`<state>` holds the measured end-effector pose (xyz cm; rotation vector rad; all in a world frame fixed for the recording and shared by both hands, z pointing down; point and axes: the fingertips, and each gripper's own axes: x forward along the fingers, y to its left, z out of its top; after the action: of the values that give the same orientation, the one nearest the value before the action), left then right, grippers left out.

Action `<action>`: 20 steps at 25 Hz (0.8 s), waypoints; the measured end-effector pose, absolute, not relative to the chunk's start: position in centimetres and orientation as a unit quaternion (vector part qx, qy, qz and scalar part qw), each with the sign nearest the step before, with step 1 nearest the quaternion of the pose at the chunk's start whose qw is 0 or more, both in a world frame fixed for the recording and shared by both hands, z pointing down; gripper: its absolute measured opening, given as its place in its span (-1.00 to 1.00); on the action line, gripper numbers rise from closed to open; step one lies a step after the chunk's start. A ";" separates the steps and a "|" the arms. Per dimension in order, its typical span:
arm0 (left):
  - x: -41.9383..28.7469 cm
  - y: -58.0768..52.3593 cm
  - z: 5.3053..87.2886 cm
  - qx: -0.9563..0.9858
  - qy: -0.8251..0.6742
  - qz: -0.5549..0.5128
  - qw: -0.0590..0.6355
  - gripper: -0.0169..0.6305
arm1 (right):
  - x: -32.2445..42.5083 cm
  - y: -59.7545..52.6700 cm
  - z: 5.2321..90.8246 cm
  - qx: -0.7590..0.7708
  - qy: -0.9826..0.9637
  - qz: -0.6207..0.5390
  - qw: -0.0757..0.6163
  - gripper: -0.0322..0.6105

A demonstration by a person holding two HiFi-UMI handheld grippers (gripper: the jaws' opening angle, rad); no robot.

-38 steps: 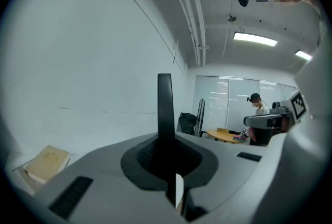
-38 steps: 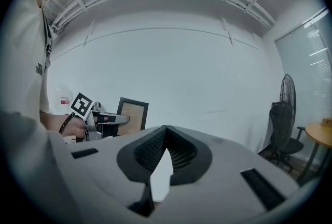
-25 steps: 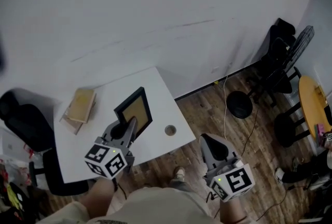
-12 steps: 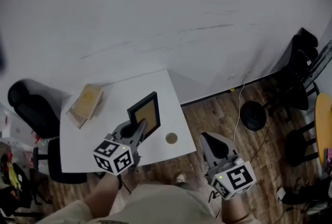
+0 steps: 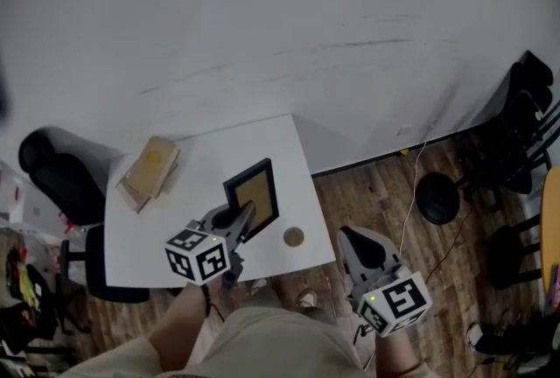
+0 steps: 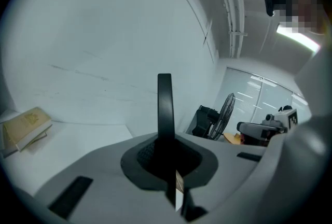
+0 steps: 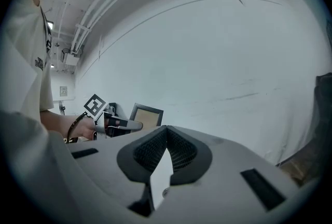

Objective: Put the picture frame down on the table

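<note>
Edgewise, the picture frame is half hidden where the left hand-held gripper clenches it

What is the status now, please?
Left gripper shut on picture frame, over table. Right gripper shut, empty. Books left, small round object right of frame.

My left gripper is clamped on the edge of the frame, which stands edge-on between its pads. The tool is tipped slightly down, with its marker cube toward me. My right gripper hangs to its right, jaws pressed together and empty, also pointing slightly down.
</note>
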<state>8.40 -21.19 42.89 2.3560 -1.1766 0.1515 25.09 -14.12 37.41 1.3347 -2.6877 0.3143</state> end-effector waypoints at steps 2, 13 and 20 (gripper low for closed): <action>8.1 -22.3 43.7 0.864 -0.424 0.059 0.265 -0.86 | 24.8 -14.9 37.8 0.448 -0.884 0.114 0.066 -0.83; 5.0 -28.8 49.9 0.857 -0.384 0.093 0.331 -0.86 | 21.6 -18.9 40.6 0.477 -0.861 0.153 0.093 -0.83; 3.6 -33.0 54.3 0.849 -0.360 0.106 0.373 -0.86 | 20.3 -22.3 43.2 0.490 -0.846 0.182 0.107 -0.83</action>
<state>3.55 -33.00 54.28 2.1738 -0.9217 0.2703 20.32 -22.25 43.23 1.4423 -2.4890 0.5368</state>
